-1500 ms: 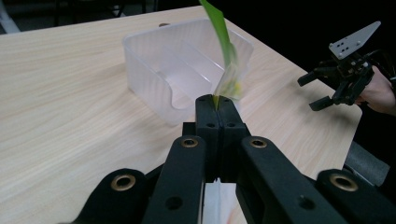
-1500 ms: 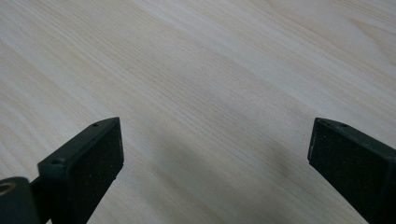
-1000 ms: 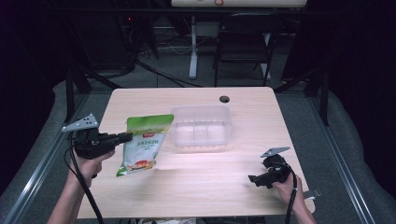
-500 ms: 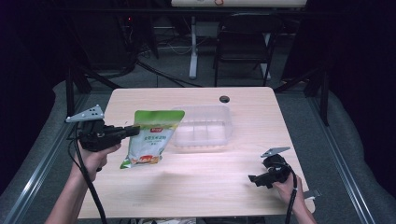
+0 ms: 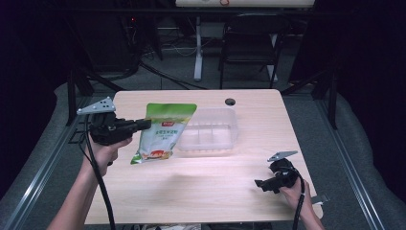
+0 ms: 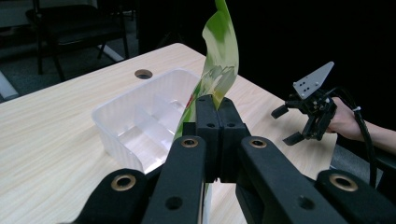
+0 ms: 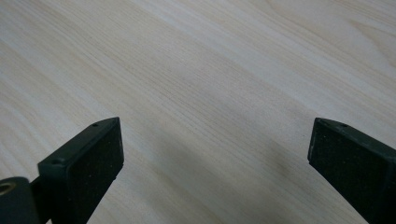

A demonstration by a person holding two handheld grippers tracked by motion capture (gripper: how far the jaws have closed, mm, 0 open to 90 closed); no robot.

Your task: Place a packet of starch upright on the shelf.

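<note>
My left hand-held gripper point(image 5: 143, 125) is clamped shut on the green bag's point(image 5: 163, 132) edge, above the table point(image 5: 215, 191), left of the clear tray point(image 5: 210, 132). Thin pinch: bag may slip. Right hand-held gripper point(image 5: 261, 184) wide open, empty.

Black two-jaw left gripper point(image 5: 143, 125) – brass-ringed pivots, grey three-cornered plate, black cable

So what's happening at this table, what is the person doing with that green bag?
A person holds a two-jaw gripper in each hand at a light wooden table. The left gripper is clamped on the edge of a green plastic snack pouch, holding it lifted beside a clear plastic divided tray. The right gripper sits open, low over bare tabletop near the table's corner, holding nothing.
</note>
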